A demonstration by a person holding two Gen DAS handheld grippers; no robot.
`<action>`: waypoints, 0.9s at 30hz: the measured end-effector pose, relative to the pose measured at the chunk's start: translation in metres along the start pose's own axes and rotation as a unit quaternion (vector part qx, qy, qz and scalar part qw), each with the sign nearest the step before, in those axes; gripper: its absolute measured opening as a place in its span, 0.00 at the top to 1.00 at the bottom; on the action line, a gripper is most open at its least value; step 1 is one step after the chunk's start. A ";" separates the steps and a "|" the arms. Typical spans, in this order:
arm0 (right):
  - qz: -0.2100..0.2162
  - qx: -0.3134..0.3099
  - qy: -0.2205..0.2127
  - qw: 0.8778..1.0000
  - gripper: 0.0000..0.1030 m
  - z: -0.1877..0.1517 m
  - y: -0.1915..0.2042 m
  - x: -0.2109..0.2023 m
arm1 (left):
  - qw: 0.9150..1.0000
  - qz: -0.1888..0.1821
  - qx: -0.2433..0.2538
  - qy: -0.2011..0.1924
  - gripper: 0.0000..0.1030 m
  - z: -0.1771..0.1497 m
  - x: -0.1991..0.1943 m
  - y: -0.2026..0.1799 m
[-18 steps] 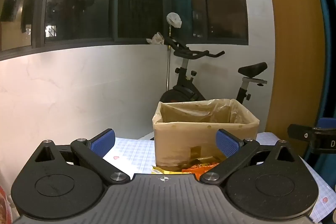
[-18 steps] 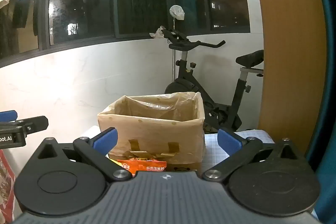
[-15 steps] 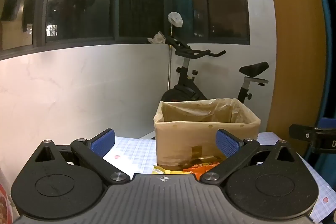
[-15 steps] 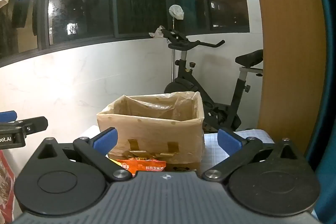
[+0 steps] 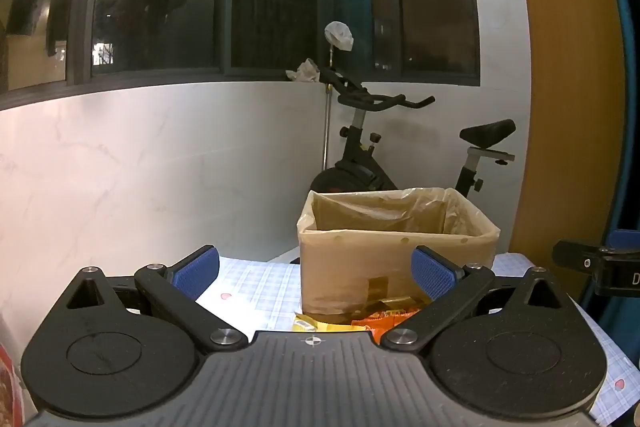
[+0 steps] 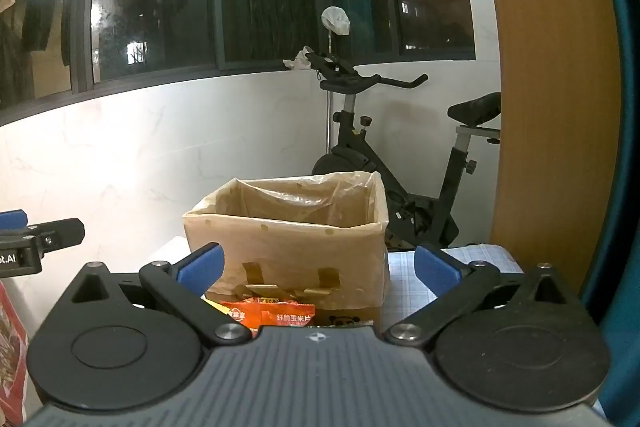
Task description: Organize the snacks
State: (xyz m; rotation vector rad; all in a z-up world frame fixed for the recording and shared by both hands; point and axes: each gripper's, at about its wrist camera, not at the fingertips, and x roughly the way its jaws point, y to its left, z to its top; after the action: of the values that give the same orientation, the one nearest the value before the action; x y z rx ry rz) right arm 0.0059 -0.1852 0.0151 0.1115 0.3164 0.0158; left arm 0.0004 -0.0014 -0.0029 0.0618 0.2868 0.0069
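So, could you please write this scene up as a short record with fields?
surface: table with checked cloth
container: cardboard box lined with a plastic bag, open on top
snacks: orange snack packet lying on the table against the box's near side
left gripper: open, empty
right gripper: open, empty
background: exercise bike

Warm, dim indoor light around me, ceiling lamps glaring in the dark windows [image 5: 280, 7], fisheye-bent edges, sharp focus.
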 end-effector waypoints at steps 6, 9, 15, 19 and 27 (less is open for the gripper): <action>0.000 0.000 0.001 1.000 0.00 0.000 0.000 0.000 | 1.000 0.000 -0.001 0.000 0.00 -0.003 0.000 -0.003; 0.000 0.000 0.001 1.000 0.00 0.000 0.000 -0.001 | 1.000 0.000 -0.002 0.001 0.00 0.001 -0.002 0.001; 0.000 0.000 0.002 1.000 0.00 0.000 0.000 -0.001 | 1.000 -0.001 -0.003 0.003 0.00 0.000 -0.003 0.003; 0.000 -0.001 0.002 1.000 0.00 0.000 0.001 0.000 | 1.000 -0.001 -0.004 0.003 0.00 -0.001 -0.005 0.003; -0.001 -0.001 0.002 1.000 0.00 0.000 0.001 0.000 | 1.000 -0.001 -0.005 0.008 0.00 0.000 -0.003 0.003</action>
State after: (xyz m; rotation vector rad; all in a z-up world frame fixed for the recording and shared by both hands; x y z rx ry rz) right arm 0.0056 -0.1843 0.0156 0.1101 0.3202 0.0146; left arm -0.0025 0.0018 -0.0015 0.0511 0.3024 0.0074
